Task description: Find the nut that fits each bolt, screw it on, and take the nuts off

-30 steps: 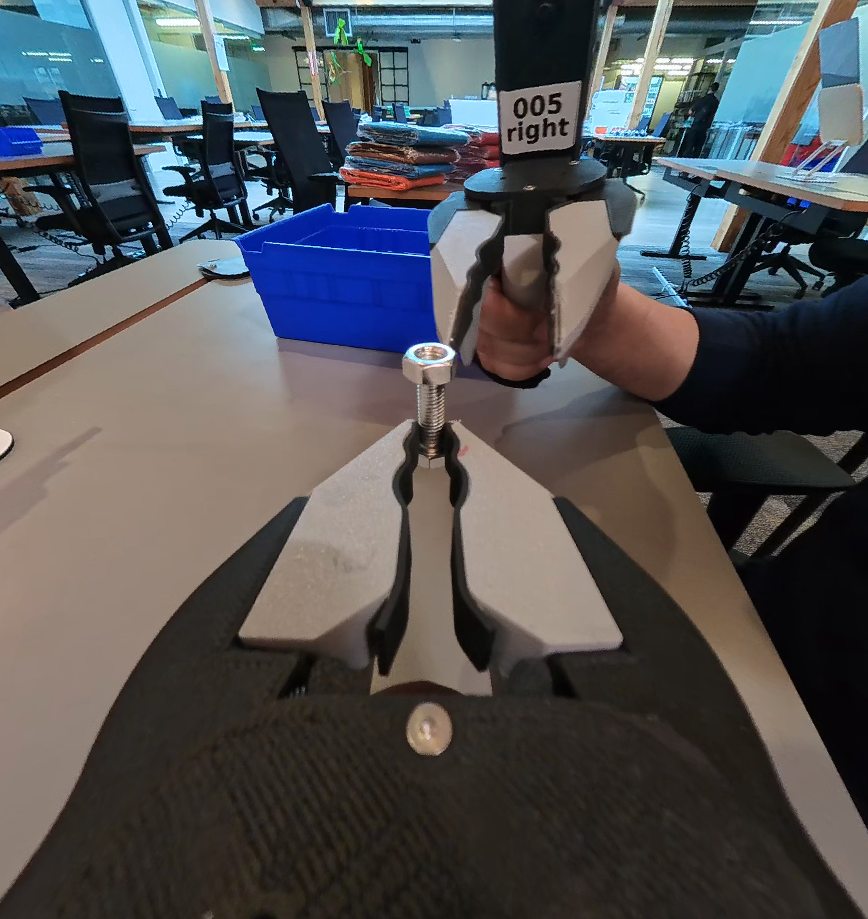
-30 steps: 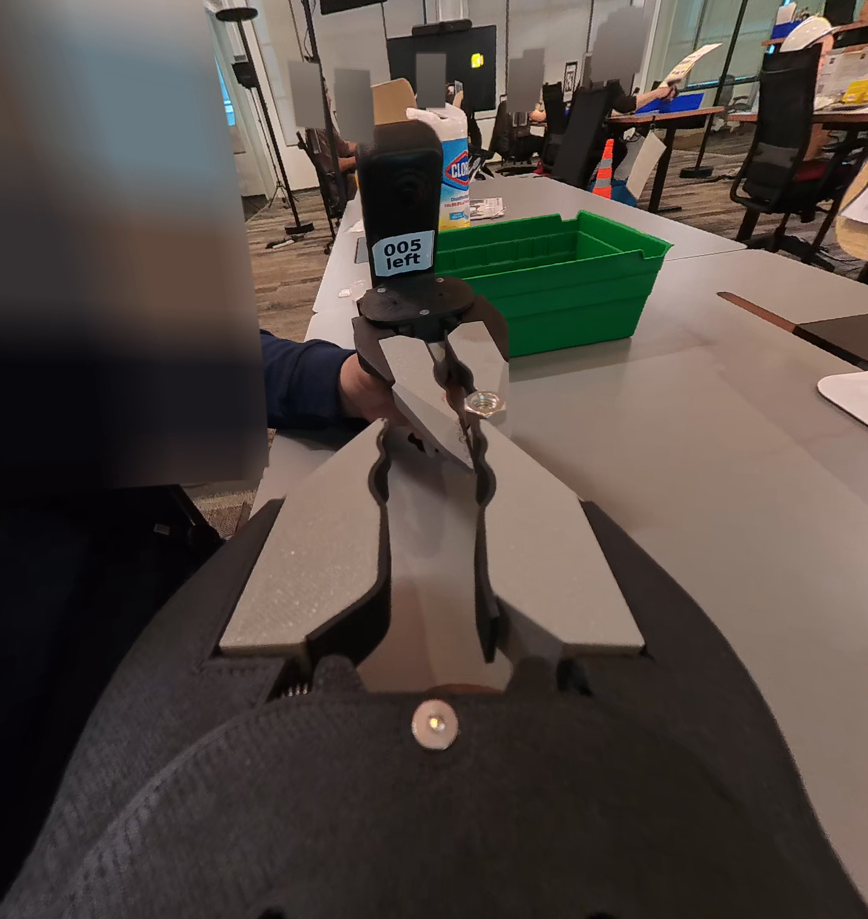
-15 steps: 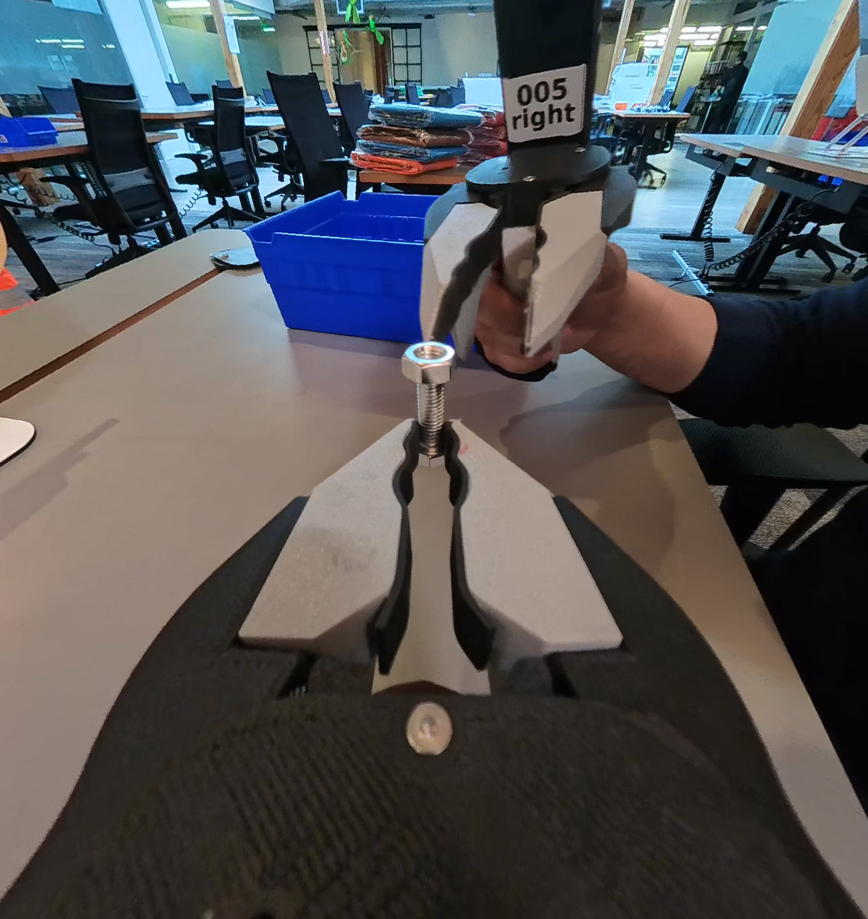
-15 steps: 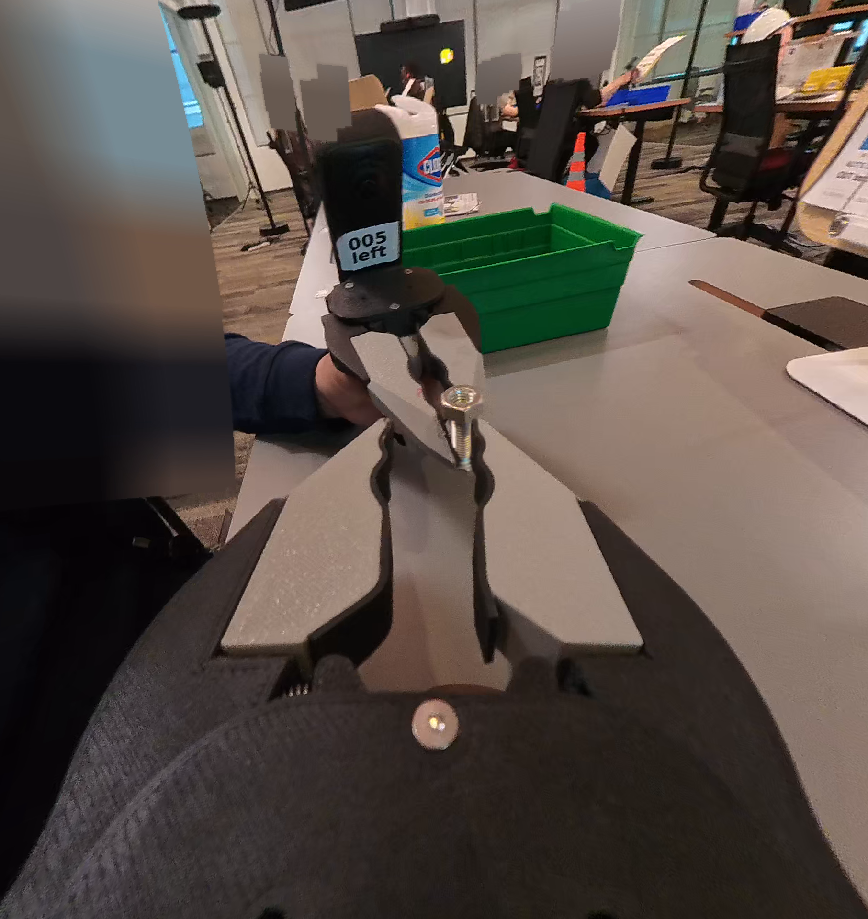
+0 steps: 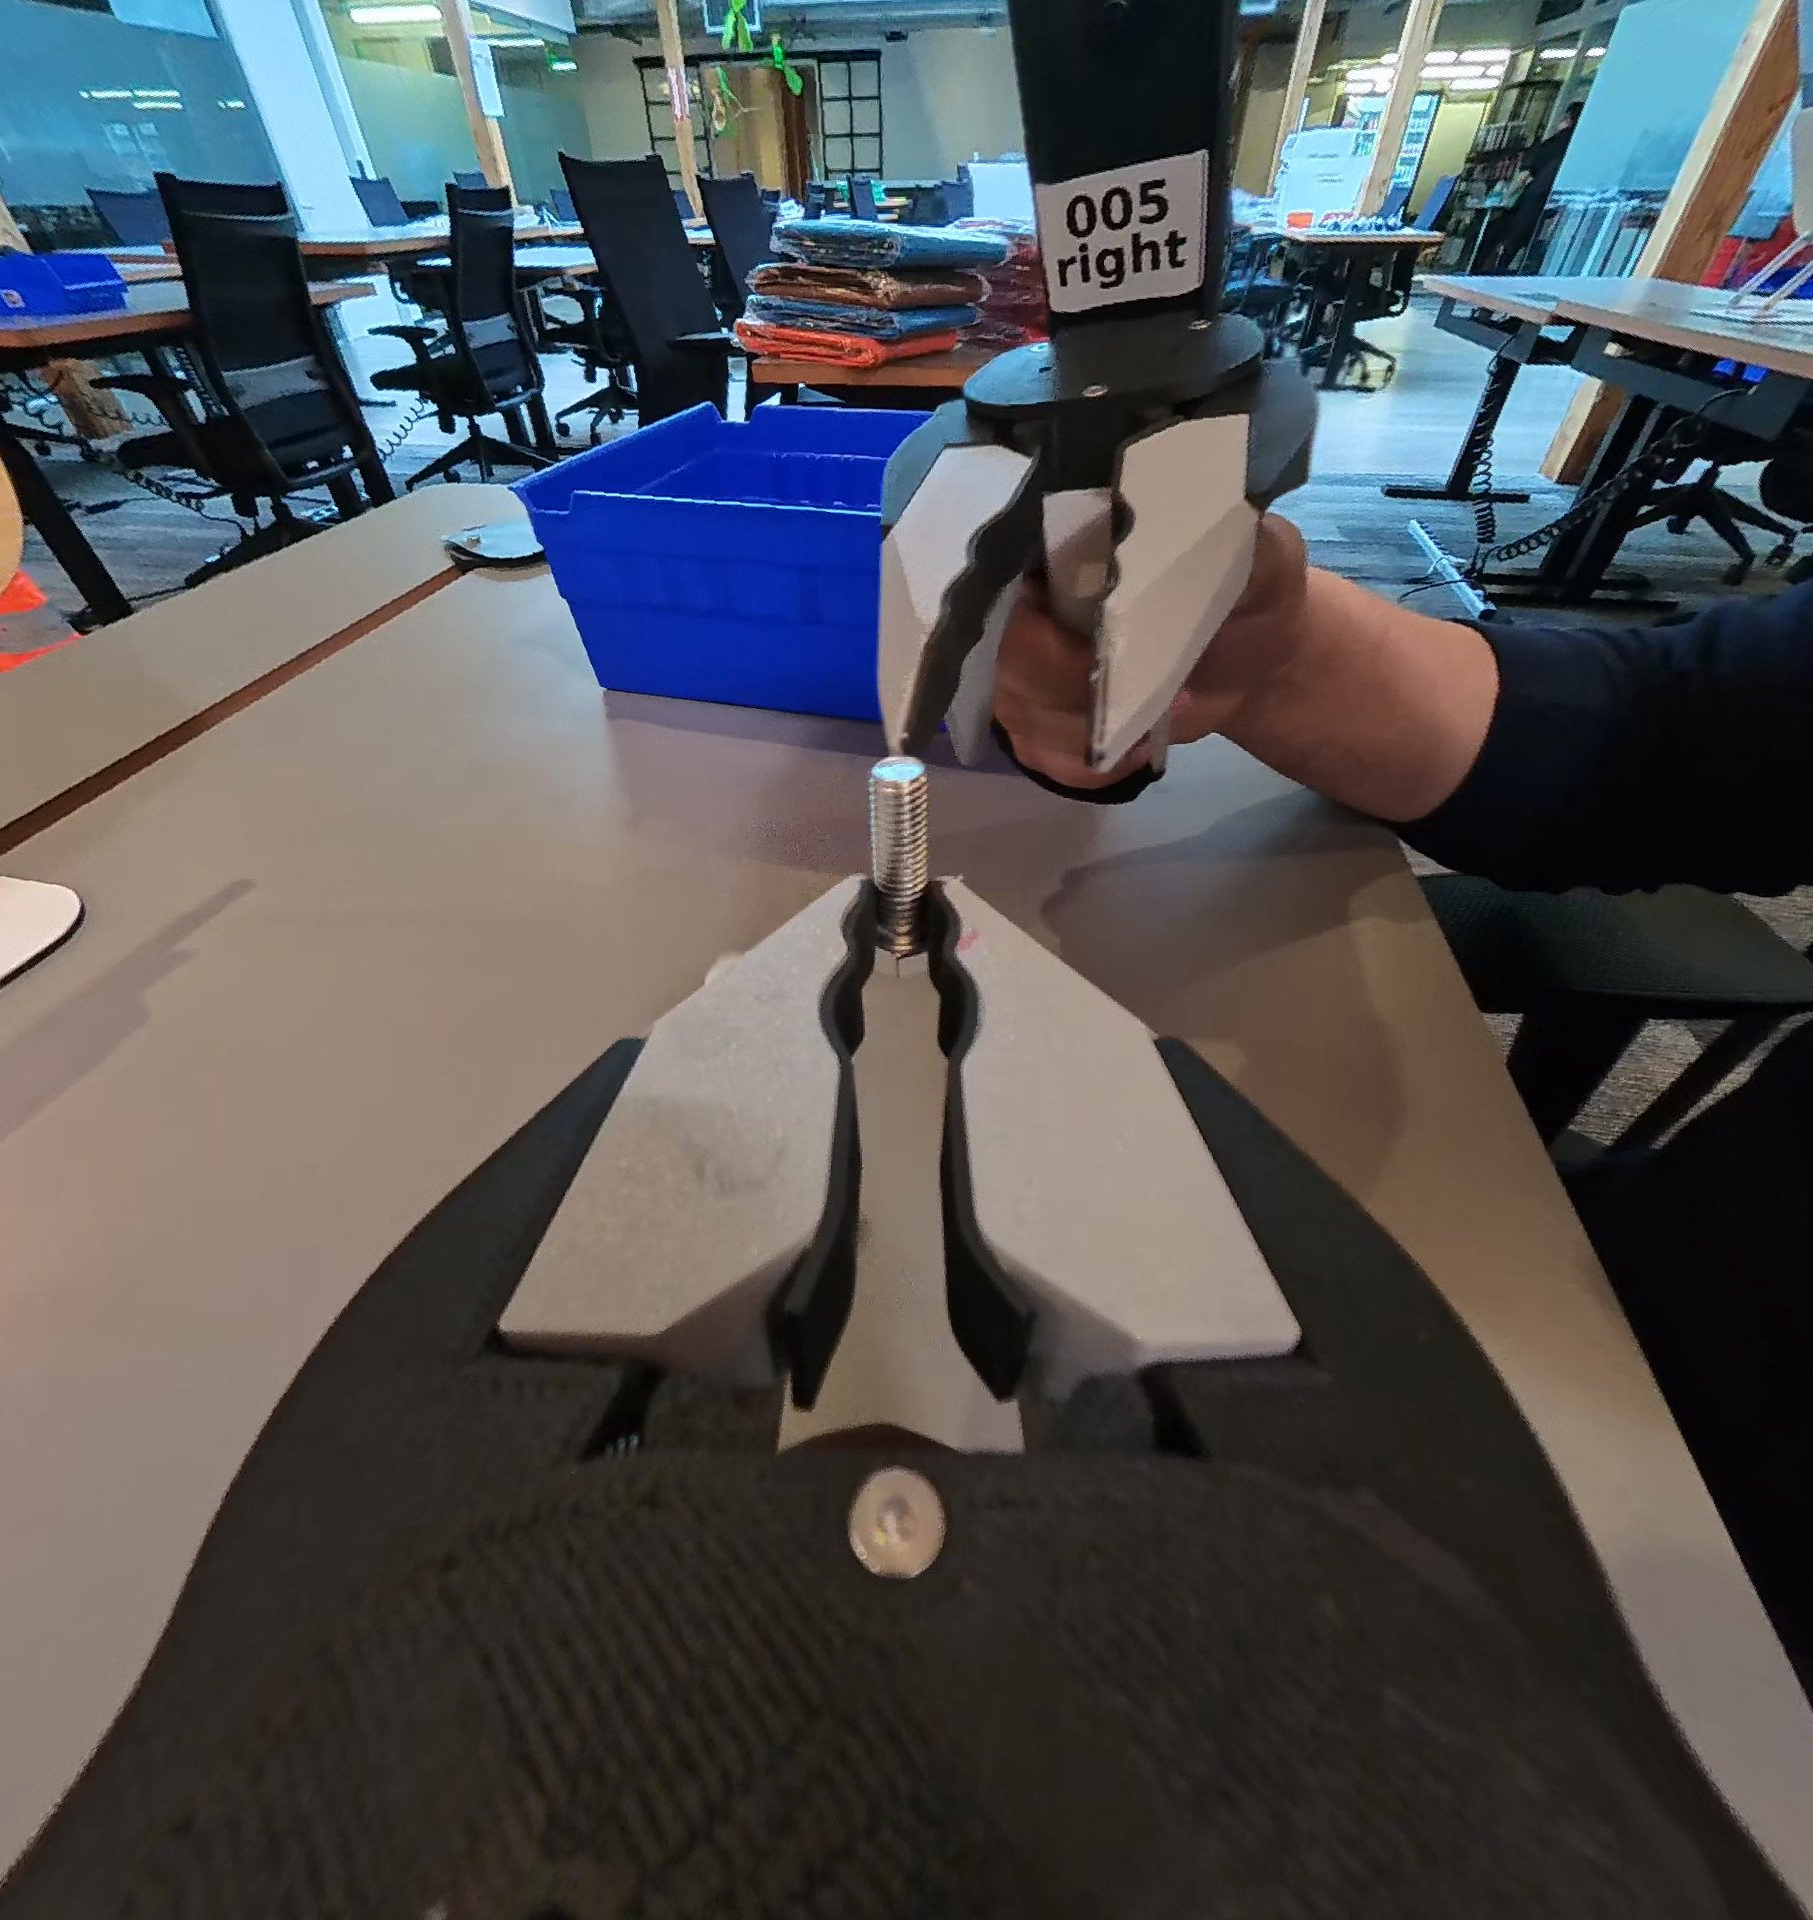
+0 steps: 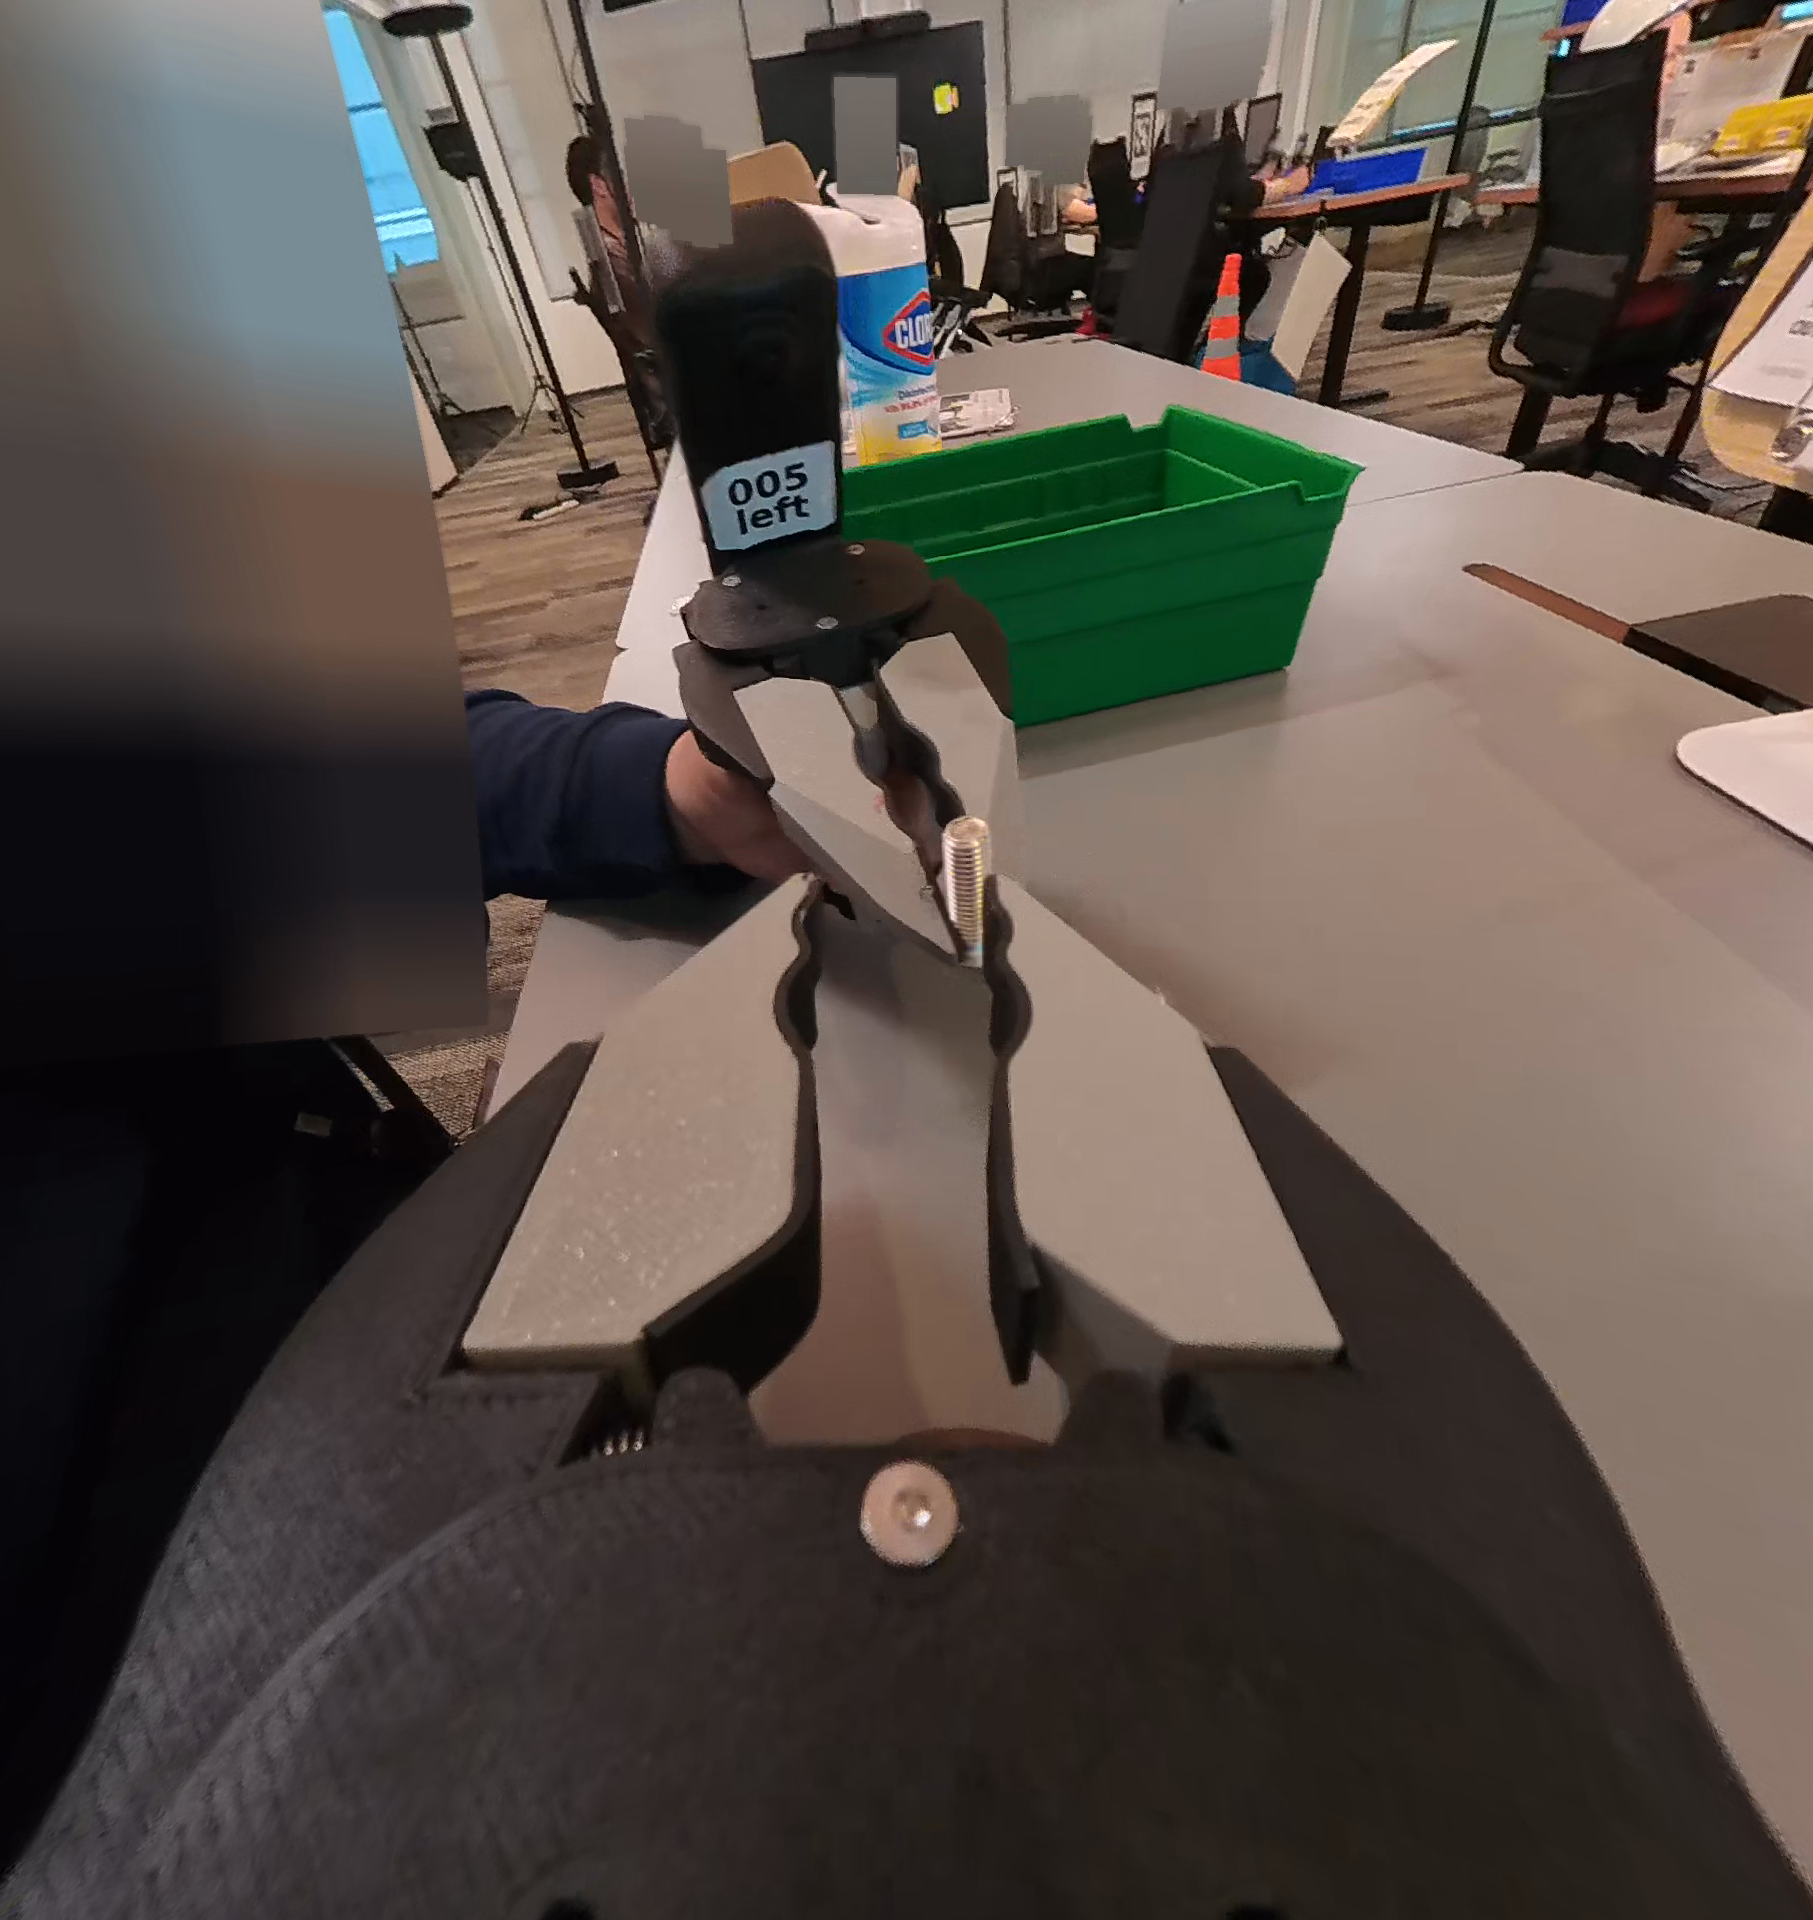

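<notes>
Gone from the top of the threaded silver steel bolt [image 5: 898, 842] is the hex nut that capped it half a second ago, and where it went cannot be told; the shank end now stands bare. Left gripper [image 5: 900, 940], grey-fingered with black pads, pinches the bolt at its head end, holding it upright with the thread pointing up above the grey tabletop [image 5: 382, 935]. Right gripper [image 5: 995, 738], held in a person's hand [image 5: 1245, 675] in a dark blue sleeve, hovers just behind and above the bolt tip with its jaws spread and nothing between them; in its own view its fingers [image 6: 673, 1143] stand parted around the bolt [image 6: 966, 888]. Farther back on the table sit a blue plastic bin [image 5: 715, 592] and, on the other side, a green plastic bin [image 6: 1141, 582]
</notes>
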A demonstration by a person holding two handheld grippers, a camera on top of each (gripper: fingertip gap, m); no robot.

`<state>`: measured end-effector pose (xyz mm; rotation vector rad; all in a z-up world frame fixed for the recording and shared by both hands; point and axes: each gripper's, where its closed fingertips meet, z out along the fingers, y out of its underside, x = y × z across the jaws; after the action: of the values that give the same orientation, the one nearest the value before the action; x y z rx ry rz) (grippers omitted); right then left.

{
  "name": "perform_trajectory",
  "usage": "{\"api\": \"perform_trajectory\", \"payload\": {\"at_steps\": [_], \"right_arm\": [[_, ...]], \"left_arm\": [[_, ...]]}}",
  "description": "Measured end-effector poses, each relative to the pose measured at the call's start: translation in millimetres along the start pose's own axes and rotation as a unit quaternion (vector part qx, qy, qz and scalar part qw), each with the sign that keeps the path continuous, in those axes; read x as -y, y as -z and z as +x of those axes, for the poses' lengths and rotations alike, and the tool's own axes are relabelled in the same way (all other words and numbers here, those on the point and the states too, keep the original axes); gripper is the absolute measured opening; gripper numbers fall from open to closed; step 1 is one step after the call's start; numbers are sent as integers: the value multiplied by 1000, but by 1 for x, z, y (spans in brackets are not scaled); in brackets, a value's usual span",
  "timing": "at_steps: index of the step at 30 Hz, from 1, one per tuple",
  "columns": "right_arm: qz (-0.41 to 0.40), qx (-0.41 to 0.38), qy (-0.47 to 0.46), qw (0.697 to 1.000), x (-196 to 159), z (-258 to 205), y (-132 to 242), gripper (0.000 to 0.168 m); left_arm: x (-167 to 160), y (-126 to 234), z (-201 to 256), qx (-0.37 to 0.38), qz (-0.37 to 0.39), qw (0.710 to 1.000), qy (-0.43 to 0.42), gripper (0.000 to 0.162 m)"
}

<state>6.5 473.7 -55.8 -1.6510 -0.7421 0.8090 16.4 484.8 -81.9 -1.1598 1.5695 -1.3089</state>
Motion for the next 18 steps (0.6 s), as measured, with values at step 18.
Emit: {"api": "perform_trajectory", "payload": {"at_steps": [18], "right_arm": [[-193,-177,-42,964,-86,88,-8,30]], "left_arm": [[-33,34,-88,176,-38,978,104,6]]}}
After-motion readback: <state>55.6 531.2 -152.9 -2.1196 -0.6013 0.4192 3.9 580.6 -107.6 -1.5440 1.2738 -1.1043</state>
